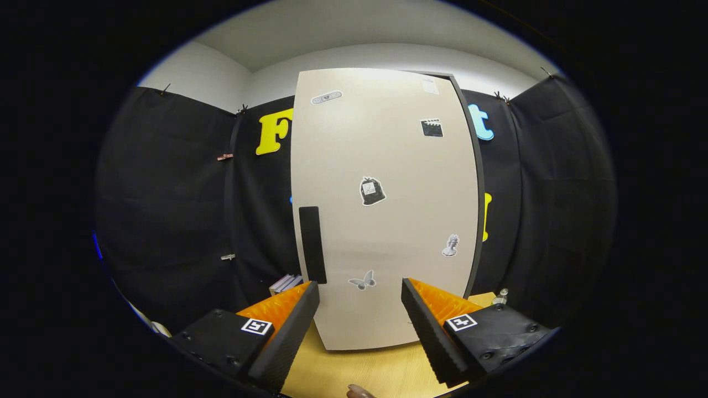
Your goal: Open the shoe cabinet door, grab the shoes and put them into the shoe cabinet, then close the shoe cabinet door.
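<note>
A: Gripper (359,326) at bottom centre, jaws wide and holding nothing, over the table (354,370); beyond, mid-frame, the cabinet door (387,221) stands shut.

B: Stage? Either opening pending or closing finished; I can't place the shoes.

The tool (359,301) sits low in the frame, fingers spread wide apart with nothing between them but bare table (354,370). Dead centre stands the cabinet (470,221), its pale door (381,221) shut and facing us, filling the middle of the frame from top to near the bottom. A dark vertical handle (312,244) runs down the door's left side, just above the left finger (287,331). Stickers dot the door, with a butterfly (362,281) right between the fingertips. A stack of books (286,283) peeks out lower left, beside the cabinet. A fingertip (359,392) shows at bottom centre.
</note>
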The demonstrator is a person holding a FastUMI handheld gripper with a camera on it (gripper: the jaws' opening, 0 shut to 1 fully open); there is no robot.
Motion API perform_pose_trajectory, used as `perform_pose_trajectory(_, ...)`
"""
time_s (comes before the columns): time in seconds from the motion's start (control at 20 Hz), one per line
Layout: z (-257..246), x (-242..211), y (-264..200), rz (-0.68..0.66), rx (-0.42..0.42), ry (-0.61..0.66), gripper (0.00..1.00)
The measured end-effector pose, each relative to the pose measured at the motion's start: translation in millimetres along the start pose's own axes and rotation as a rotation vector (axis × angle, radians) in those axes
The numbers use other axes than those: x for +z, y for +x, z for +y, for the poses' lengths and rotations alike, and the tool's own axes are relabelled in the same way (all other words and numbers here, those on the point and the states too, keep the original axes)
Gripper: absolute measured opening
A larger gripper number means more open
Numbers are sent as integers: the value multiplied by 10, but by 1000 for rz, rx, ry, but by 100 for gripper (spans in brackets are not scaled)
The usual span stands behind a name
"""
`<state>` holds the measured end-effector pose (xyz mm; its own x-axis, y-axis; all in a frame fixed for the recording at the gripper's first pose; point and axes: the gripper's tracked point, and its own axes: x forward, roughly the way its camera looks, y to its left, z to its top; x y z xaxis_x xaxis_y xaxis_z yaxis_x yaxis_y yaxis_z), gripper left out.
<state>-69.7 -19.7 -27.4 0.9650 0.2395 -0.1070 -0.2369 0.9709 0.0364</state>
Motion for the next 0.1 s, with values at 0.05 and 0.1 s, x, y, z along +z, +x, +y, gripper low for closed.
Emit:
perform_pose_trajectory(0.05,5,-8,10,3,-1,-1,98)
perform_pose_trajectory(0.1,8,-17,18,5,-1,-3,98)
